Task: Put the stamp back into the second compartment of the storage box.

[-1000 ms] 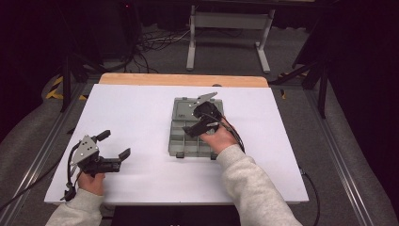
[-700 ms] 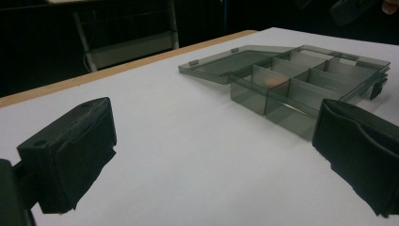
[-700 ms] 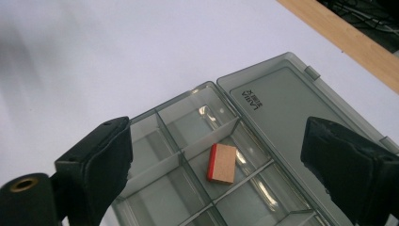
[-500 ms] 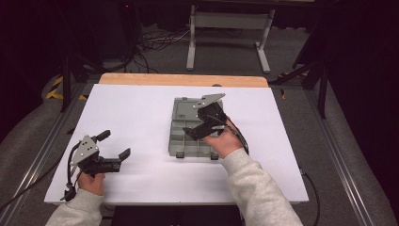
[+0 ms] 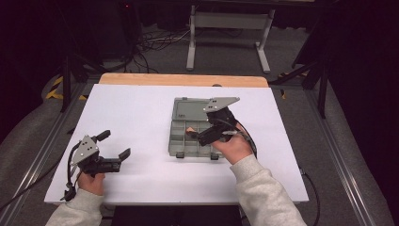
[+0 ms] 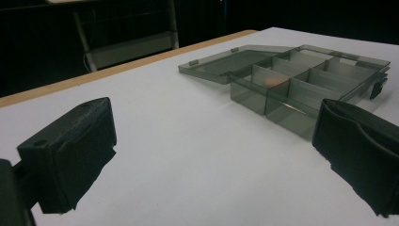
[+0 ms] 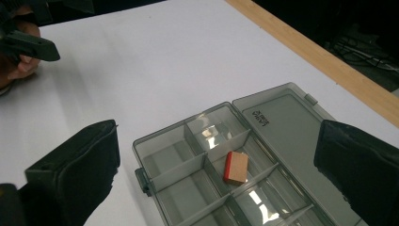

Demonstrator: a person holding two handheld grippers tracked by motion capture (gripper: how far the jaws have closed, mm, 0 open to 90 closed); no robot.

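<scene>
Black jaws of the right gripper (image 7: 221, 188) stand wide at the bottom corners of the right gripper view, and they have just been opening; nothing sits between them. Just beyond, the small wooden block (image 7: 235, 167), red along one edge, lies loose in a middle compartment of the smoky grey organiser box (image 7: 174, 160), leaning against a divider. Farther back, the box's lid (image 7: 282, 122) lies flat and open toward the pale wooden table edge (image 7: 329, 52).

My read: the drop-off is done and the release step is wrapping up. Next comes either backing the hand clear of the box walls or swinging that lid shut, which calls for getting a jaw under its far rim without nudging the box.

In the high view, lower left, the left gripper (image 5: 113, 147) rests on the white table (image 5: 141, 108), well apart from the box, jaws spread wide and empty; the right gripper (image 5: 195, 136) hovers over the box at centre. That view gives the spacing between the two hands. From the left gripper view, the box (image 6: 301, 80) shows side-on at upper right, its dividers plain, the block just a faint warm blur behind a wall.
</scene>
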